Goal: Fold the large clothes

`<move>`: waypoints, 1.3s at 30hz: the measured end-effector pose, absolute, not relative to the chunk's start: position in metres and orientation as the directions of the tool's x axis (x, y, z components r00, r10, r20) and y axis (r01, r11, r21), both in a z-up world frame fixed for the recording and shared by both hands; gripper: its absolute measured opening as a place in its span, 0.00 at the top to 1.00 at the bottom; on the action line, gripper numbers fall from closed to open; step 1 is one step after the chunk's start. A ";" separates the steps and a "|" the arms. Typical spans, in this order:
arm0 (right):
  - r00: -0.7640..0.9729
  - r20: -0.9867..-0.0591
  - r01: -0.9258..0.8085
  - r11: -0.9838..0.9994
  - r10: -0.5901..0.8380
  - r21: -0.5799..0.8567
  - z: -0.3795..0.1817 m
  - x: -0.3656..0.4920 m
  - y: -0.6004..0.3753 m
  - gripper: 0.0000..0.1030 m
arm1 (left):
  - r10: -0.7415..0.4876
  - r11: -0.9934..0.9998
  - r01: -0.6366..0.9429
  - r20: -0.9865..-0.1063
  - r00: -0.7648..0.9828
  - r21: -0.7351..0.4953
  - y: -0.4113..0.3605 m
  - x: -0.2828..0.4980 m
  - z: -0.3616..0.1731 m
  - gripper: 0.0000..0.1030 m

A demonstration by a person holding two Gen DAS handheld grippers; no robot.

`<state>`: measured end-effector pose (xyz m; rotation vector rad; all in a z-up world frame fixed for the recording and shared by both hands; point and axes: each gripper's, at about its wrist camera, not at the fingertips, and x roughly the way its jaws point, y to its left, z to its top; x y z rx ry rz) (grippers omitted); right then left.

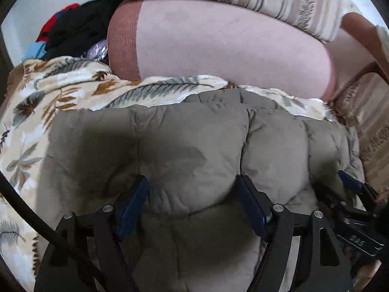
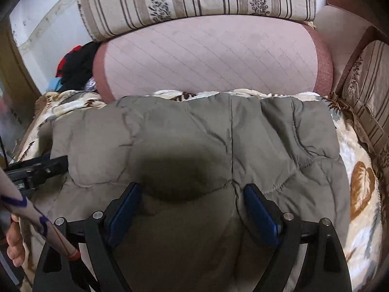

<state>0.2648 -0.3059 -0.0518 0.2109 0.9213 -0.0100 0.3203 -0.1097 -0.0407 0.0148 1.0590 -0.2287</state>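
A grey-green padded jacket (image 1: 189, 141) lies folded on a leaf-patterned blanket (image 1: 36, 102) on a sofa; it also shows in the right wrist view (image 2: 194, 133). My left gripper (image 1: 192, 187) is open, its blue-padded fingers (image 1: 136, 194) resting on the jacket's near part. My right gripper (image 2: 192, 194) is open too, fingers (image 2: 257, 204) pressed onto the jacket. The right gripper also shows at the right edge of the left wrist view (image 1: 352, 189). The left gripper's tip (image 2: 41, 168) shows at the jacket's left edge.
A pink bolster cushion (image 1: 218, 48) lies right behind the jacket, with a striped floral cushion (image 2: 194, 0) above it. A pile of dark, red and blue clothes (image 1: 73, 29) sits at the back left. A sofa armrest (image 2: 364, 85) stands on the right.
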 end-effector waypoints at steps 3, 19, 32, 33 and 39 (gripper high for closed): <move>0.605 -0.793 0.101 0.982 0.069 0.162 -0.060 0.286 -0.308 0.11 | -0.162 0.978 0.195 -0.859 0.485 -0.074 -0.114 0.338 -0.050 0.23; 0.592 -0.792 0.112 0.957 0.151 0.267 -0.093 0.349 -0.329 0.00 | -0.189 0.979 0.160 -0.845 0.501 -0.125 -0.112 0.405 -0.076 0.07; 0.626 -0.779 0.153 0.974 0.034 0.165 -0.038 0.283 -0.350 0.04 | -0.061 0.997 0.068 -0.803 0.593 -0.026 -0.035 0.346 -0.016 0.16; 0.615 -0.789 0.170 0.975 0.010 0.145 -0.044 0.278 -0.355 0.04 | -0.052 0.999 0.044 -0.812 0.582 -0.032 -0.023 0.344 -0.021 0.16; 0.536 -0.844 0.280 0.942 0.005 0.184 -0.085 0.269 -0.394 0.03 | -0.055 0.989 -0.094 -0.876 0.479 -0.114 0.038 0.347 -0.063 0.16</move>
